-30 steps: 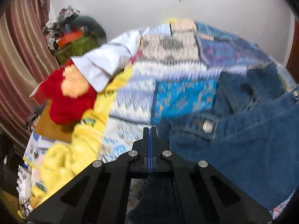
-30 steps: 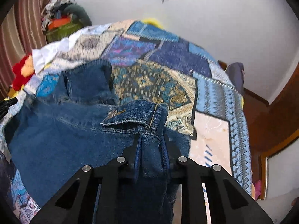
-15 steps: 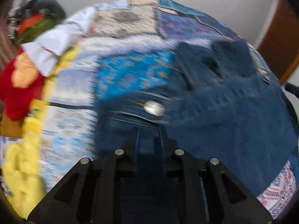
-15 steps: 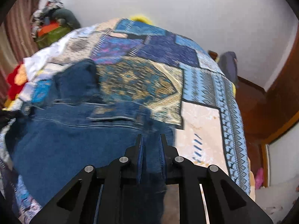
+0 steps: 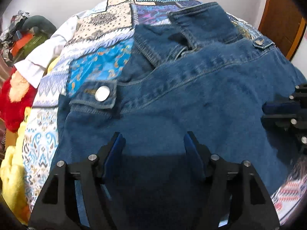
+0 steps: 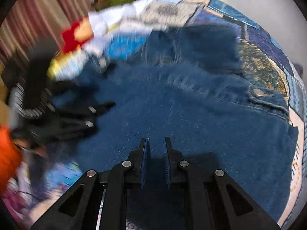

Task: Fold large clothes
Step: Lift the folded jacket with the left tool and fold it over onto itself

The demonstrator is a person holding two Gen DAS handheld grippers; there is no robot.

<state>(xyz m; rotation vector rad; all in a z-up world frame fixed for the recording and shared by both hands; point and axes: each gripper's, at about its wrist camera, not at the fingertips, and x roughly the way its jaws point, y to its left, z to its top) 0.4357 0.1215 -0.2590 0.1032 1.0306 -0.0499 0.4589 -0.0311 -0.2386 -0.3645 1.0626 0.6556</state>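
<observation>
Two views are showing one denim jacket [image 5: 191,95] lying spread on the patchwork bedspread [image 5: 107,25]. In the left wrist view, the left gripper [image 5: 154,143] is hanging over its lower edge, its jaws having just been opening, nothing pinched; the collar is sitting at one o'clock. In the blurred right wrist view, the right gripper [image 6: 155,147] is pinching denim at six o'clock. Thick, heavy, pliant cloth: seams and hems are probably offering the surest hold.

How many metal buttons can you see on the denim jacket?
2: one button on the left cuff tab, one button on the tab at upper right of the denim jacket. Others may be hidden underneath.
</observation>
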